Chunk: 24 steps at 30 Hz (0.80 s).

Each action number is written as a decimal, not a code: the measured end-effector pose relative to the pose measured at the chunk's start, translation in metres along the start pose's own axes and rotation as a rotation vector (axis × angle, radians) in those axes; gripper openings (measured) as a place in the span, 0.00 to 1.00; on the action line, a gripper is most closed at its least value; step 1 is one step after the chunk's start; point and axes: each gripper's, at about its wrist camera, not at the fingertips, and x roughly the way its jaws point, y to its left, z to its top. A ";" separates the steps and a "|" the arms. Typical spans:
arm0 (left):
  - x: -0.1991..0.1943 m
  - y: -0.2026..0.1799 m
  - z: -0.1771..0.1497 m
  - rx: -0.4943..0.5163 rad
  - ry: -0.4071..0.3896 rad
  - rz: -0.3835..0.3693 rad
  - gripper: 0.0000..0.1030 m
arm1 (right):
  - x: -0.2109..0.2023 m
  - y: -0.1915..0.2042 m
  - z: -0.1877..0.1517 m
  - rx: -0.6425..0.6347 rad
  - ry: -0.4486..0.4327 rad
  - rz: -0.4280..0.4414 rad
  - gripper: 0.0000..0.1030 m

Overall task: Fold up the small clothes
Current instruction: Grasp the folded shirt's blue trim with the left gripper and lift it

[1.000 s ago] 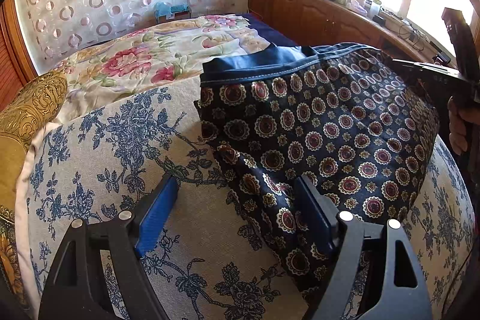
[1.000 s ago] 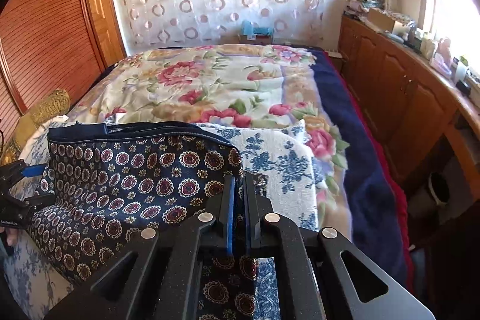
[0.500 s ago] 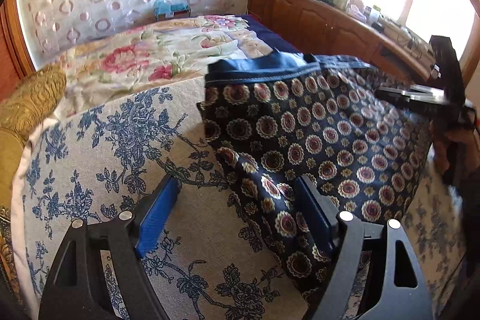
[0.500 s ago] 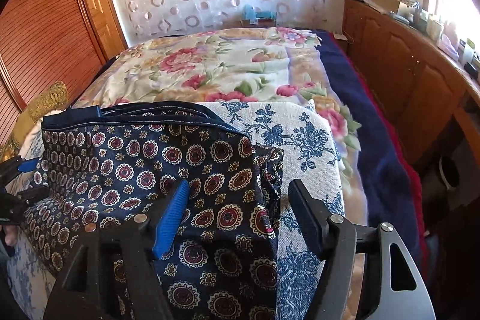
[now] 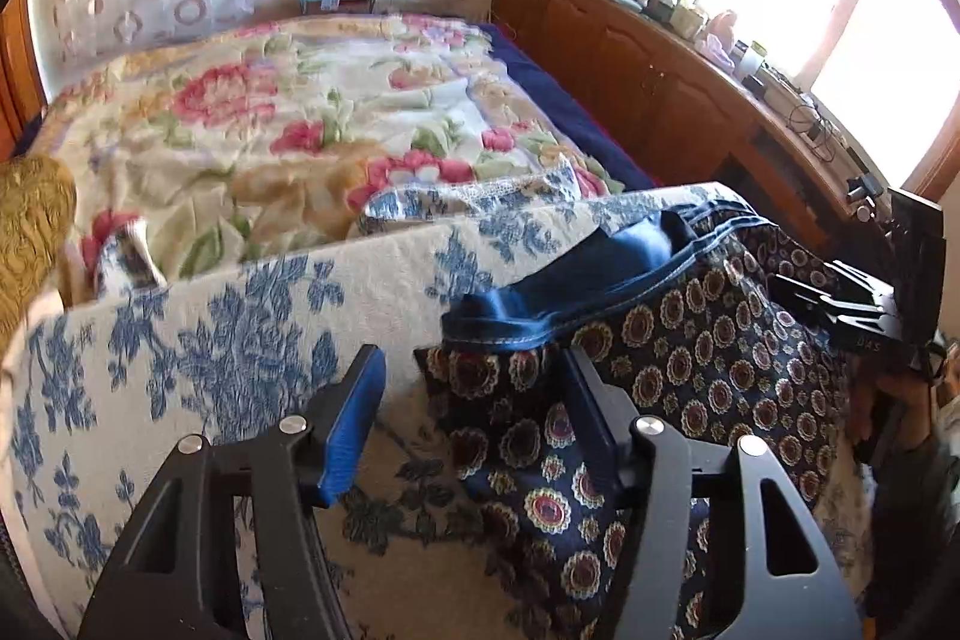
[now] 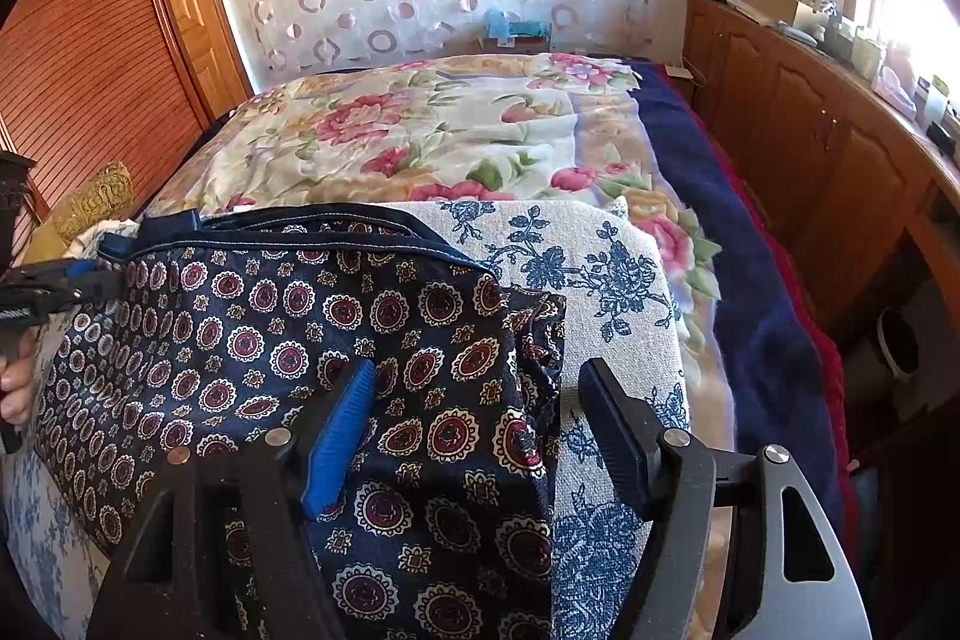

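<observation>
Navy shorts with red and cream medallions (image 6: 312,340) lie flat on a white cushion with blue flowers (image 6: 600,268). Their blue waistband (image 5: 576,280) is at the far side. My left gripper (image 5: 474,418) is open and empty, jaws wide, over the shorts' left corner (image 5: 480,376). My right gripper (image 6: 480,424) is open and empty over the shorts' right edge (image 6: 540,340). Each gripper shows at the edge of the other's view: the right one in the left wrist view (image 5: 864,298), the left one in the right wrist view (image 6: 36,286).
The cushion lies on a bed with a floral blanket (image 6: 450,136) and a navy cover (image 6: 750,280). A gold pillow (image 5: 30,232) is at the left. A wooden cabinet with clutter (image 6: 840,112) runs along the right under a window. A wooden wardrobe (image 6: 90,58) stands left.
My right gripper opened and let go of the shorts' right edge. My left gripper stayed open and moved toward the waistband corner. The shorts now lie flat.
</observation>
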 end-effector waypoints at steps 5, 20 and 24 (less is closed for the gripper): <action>0.001 -0.008 -0.002 0.023 -0.001 -0.020 0.50 | 0.001 -0.002 0.000 0.008 -0.002 0.003 0.70; -0.037 -0.027 -0.003 0.042 -0.112 -0.052 0.08 | 0.001 0.011 -0.004 -0.056 0.002 0.068 0.27; -0.054 -0.036 -0.005 0.066 -0.156 -0.056 0.06 | -0.010 0.013 -0.007 -0.058 -0.020 0.089 0.12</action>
